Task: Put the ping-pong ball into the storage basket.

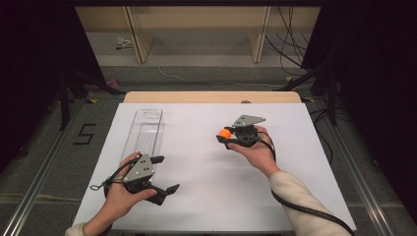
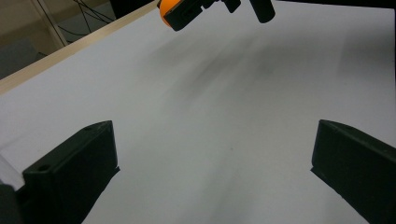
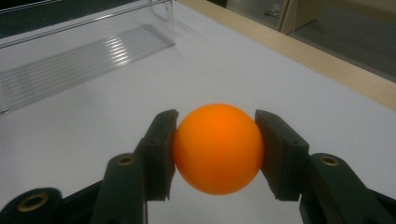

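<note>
The right gripper (image 1: 225,136) has its jaws closed on an orange ball (image 1: 224,133), one jaw pressed to each side of it; in the right gripper view the ball (image 3: 218,148) sits squarely between the two pads, held clear of the worktop (image 1: 216,196). This gripper is over the middle of the worktop, a little toward the far edge and right of centre, pointing left.

The left gripper (image 1: 164,173) is near the front left corner, its jaws spread wide with nothing between them; in the left gripper view the jaws stand far apart over bare white surface, and it seems to be just above the worktop, though contact is hard to judge.

A clear tray (image 1: 143,130) lies along the left side, running from the far edge toward the left gripper, apparently empty
</note>
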Tool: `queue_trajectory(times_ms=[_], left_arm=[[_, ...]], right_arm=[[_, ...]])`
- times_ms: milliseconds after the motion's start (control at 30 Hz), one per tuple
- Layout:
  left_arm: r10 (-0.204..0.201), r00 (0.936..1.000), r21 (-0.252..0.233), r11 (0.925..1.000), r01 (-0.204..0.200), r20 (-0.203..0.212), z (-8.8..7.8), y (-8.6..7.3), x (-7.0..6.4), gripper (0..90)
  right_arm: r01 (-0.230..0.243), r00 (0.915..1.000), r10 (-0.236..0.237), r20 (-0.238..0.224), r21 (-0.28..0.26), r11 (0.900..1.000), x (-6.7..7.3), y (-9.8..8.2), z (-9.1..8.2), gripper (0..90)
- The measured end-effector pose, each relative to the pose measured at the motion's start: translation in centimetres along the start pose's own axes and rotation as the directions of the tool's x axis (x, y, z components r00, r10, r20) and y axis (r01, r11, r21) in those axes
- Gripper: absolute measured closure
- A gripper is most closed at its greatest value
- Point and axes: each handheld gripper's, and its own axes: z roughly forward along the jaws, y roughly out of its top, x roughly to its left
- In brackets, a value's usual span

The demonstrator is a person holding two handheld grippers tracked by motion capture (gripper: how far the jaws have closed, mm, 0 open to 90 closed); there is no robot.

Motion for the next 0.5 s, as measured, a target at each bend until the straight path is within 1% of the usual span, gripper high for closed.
queue_trajectory(times_ms=[500], left_arm=[[0.000,1.0000,0.000,1.0000,0.000,0.000,0.00,0.00,0.01,0.0]], right_arm=[[0.011,0.9998,-0.011,-0.013,-0.014,1.000,0.70,0.81,0.33,51.7]])
